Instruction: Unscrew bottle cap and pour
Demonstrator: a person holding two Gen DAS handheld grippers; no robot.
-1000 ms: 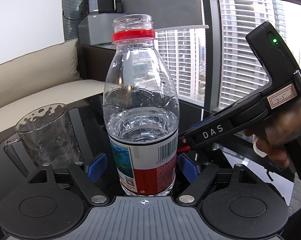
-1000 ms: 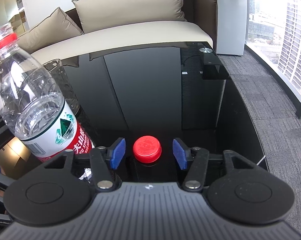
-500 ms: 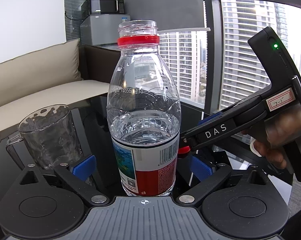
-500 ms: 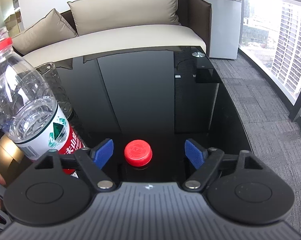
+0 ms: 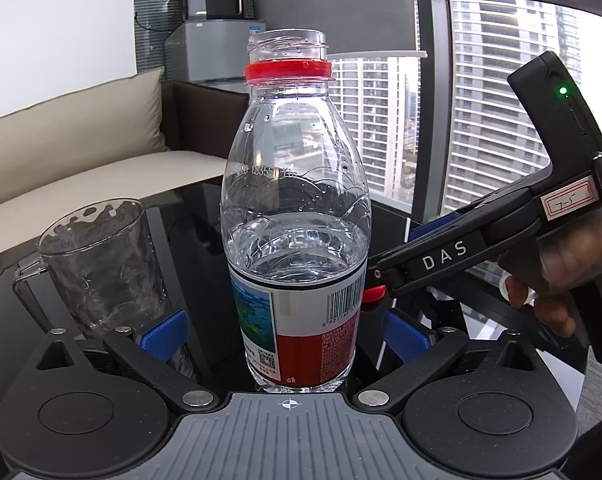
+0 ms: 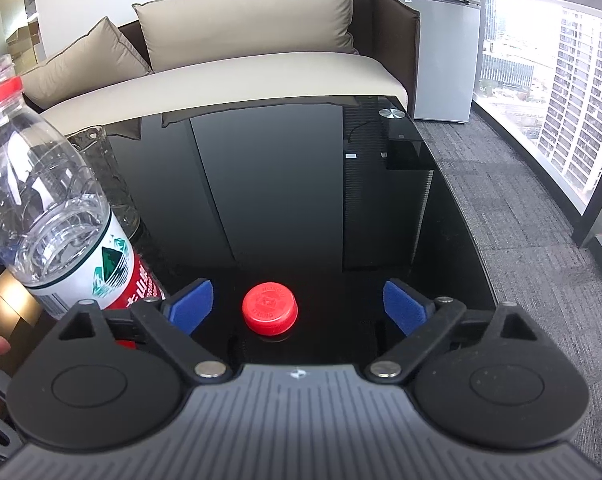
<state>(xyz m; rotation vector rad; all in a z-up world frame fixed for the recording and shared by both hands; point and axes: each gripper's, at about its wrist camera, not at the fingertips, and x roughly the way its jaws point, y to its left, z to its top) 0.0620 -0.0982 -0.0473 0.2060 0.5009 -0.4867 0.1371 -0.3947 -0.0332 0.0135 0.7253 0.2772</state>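
Observation:
An uncapped clear water bottle [image 5: 297,240] with a red neck ring and a red and white label stands upright on the black glass table [image 6: 281,184]. My left gripper [image 5: 285,336] is open, its blue pads apart from the bottle on both sides. The red cap [image 6: 270,313] lies flat on the table between the wide-open pads of my right gripper [image 6: 299,306]. The bottle also shows at the left in the right wrist view [image 6: 57,216]. An empty clear glass mug [image 5: 101,264] stands left of the bottle.
The right gripper's body [image 5: 521,216] and the hand holding it are to the right of the bottle. A beige sofa [image 6: 237,64] runs along the table's far edge. The table edge [image 6: 461,216] drops to grey carpet on the right. A small fridge [image 6: 441,52] stands beyond.
Both grippers have opened wider. The left pads have drawn away from the bottle, which stands freely. The right gripper has pulled back a little from the cap lying on the table.

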